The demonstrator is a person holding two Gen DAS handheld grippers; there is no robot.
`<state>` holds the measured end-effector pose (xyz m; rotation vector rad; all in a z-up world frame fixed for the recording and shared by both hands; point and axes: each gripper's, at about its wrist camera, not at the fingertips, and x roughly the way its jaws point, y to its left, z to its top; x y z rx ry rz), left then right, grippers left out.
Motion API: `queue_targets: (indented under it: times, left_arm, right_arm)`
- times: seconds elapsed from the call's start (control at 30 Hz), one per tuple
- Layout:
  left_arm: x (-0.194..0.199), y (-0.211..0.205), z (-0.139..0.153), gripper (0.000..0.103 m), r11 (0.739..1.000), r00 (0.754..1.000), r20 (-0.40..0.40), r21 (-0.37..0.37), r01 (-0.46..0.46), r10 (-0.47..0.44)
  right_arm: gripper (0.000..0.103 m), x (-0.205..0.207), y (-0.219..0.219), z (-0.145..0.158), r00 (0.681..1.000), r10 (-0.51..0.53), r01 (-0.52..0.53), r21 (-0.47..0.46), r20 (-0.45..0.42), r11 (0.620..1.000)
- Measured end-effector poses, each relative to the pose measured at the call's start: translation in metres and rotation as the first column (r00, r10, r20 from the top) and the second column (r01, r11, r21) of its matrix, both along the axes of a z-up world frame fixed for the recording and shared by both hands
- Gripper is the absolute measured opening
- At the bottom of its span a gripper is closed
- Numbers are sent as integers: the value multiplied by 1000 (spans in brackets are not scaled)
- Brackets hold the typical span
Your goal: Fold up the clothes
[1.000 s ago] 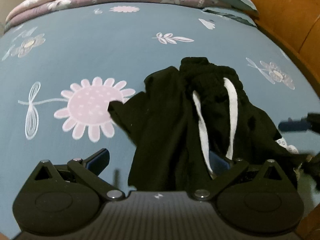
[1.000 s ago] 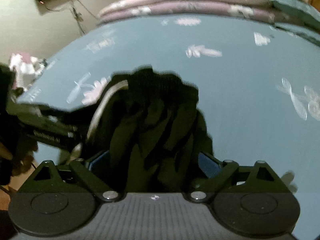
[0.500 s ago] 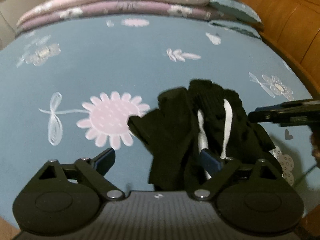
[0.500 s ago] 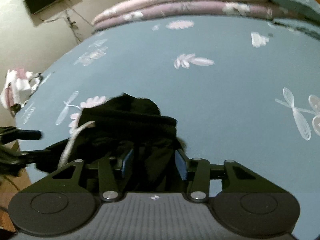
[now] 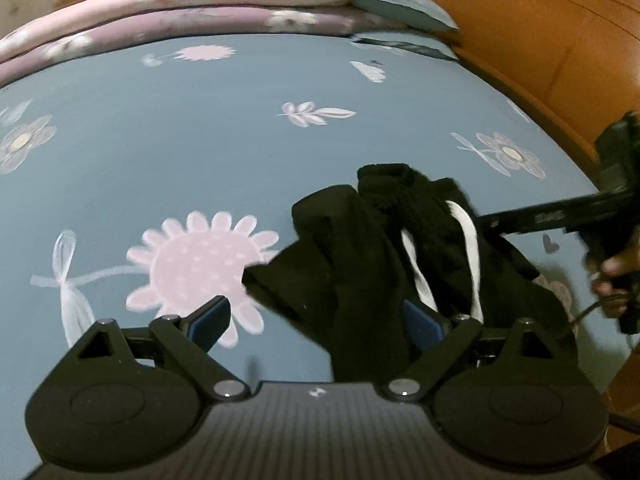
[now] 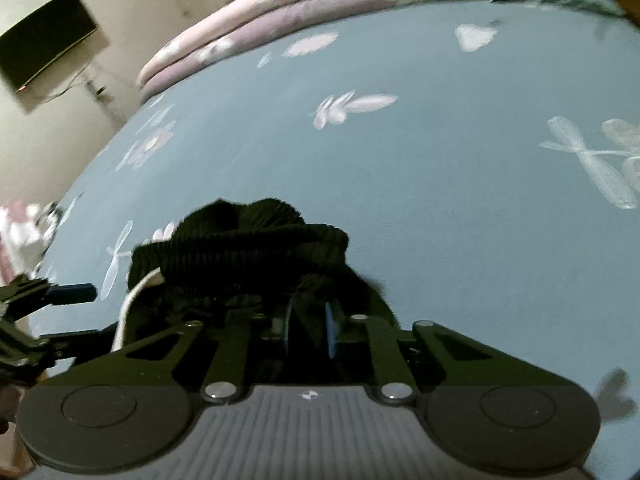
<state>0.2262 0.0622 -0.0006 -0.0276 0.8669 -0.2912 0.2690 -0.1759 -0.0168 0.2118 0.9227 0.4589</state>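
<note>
Lying crumpled on the blue floral bedsheet [image 5: 168, 152] is the black knit garment with white drawstrings [image 5: 400, 248], bunched near the bed's front edge. Left gripper [image 5: 316, 320] is hovering with jaws spread wide, fabric draping between them, one blue pad [image 5: 210, 316] over the sheet. Right gripper [image 6: 308, 330] is clamping a black fold. Stacked pink quilts [image 5: 192, 8] are lining the far edge; an orange wooden headboard [image 5: 540, 40] is bounding the right side. Open sheet is stretching beyond the garment.
</note>
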Motion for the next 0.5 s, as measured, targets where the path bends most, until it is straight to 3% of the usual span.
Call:
queue_targets:
  times: [0.2,0.37,0.5]
  left_arm:
    - [20,21,6,92,993,995,20,-61,102,-101]
    - [33,28,8,92,980,986,25,-105,166,-164]
    - [42,20,7,92,966,976,29,-142,218,-216]
  right_arm:
    - [13,-34,0,41,984,-160,173,-188,79,967]
    - [13,-56,-9,68,954,-273,299,-335,123,893]
    - [13,-66,-31,69,931,-347,362,-400,112,842]
